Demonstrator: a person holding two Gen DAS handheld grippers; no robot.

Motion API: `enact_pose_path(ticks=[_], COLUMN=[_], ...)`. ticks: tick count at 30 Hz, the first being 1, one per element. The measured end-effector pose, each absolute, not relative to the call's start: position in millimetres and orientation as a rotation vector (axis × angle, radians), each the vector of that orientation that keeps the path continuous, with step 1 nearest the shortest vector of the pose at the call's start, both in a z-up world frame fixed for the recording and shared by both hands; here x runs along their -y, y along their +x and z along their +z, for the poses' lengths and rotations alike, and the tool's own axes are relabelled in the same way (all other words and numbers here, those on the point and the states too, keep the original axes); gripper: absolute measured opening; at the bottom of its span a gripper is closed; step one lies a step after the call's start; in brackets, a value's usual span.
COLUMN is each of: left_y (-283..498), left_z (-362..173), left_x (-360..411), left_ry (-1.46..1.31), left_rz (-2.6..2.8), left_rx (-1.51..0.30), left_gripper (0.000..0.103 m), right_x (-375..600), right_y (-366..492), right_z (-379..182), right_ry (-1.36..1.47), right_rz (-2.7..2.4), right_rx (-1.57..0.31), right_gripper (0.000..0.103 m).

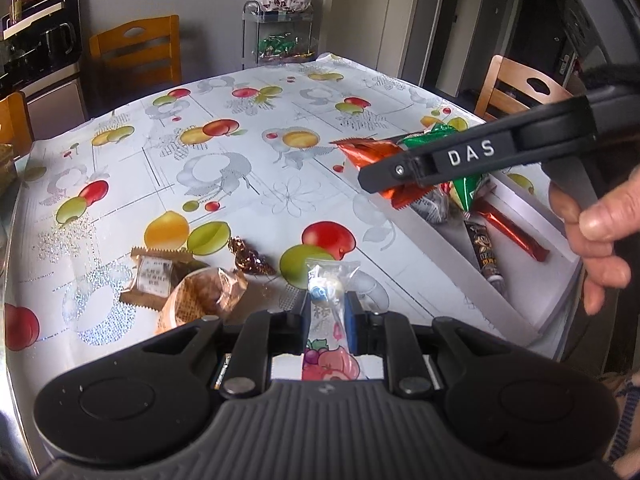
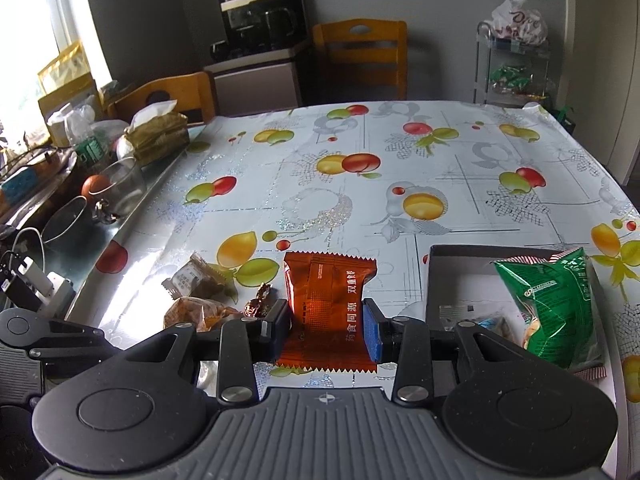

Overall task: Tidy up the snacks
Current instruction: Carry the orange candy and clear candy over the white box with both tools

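My left gripper point(image 1: 328, 312) is shut on a clear candy packet with fruit print point(image 1: 326, 300), held above the table. My right gripper point(image 2: 326, 326) is shut on an orange foil snack packet point(image 2: 326, 300); it also shows in the left wrist view point(image 1: 372, 152), held near the white box point(image 1: 452, 256). The box holds a green bag point(image 2: 556, 304), a red stick point(image 1: 512, 228) and a dark stick point(image 1: 486, 256). On the table lie a brown wafer packet point(image 1: 154, 280), a round pastry packet point(image 1: 204, 296) and a small brown candy point(image 1: 250, 260).
The fruit-print tablecloth point(image 2: 360, 200) covers the table. Glass bowls point(image 2: 120, 188), a tissue pack point(image 2: 160, 132) and bags crowd the left side. Wooden chairs point(image 2: 360, 56) stand around. A wire rack with snacks point(image 2: 516, 68) stands at the back.
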State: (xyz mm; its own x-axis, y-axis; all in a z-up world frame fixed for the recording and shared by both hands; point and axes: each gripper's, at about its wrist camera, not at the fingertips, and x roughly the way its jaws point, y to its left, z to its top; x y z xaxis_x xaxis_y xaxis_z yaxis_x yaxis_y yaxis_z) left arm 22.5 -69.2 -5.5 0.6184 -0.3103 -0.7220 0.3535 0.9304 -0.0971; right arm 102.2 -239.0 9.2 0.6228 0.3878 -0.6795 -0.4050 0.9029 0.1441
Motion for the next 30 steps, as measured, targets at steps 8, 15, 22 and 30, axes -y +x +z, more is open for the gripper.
enact_pose_path(ticks=[8,15,22,30], left_y=[30,37,48,56], left_z=[-1,6,15,19], left_x=[75,87,104,122], left_ry=[0.059,0.064,0.072,0.092], left_rz=[-0.356,-0.35,-0.357,-0.365], left_rx=[-0.814,-0.806,-0.787,-0.776], left_gripper=[0.014,0.014,0.014,0.014], right_x=[248,261,277,294], right_y=[98,95,91,90], right_z=[11,13,16,17], right_ry=[-0.017,-0.008,0.008,0.02], right_rz=[0.44,0.412,0.375,0.338], right_rx=[-0.768,-0.762,-0.754,-0.755], right_gripper=[0.039,0.039,0.039,0.039])
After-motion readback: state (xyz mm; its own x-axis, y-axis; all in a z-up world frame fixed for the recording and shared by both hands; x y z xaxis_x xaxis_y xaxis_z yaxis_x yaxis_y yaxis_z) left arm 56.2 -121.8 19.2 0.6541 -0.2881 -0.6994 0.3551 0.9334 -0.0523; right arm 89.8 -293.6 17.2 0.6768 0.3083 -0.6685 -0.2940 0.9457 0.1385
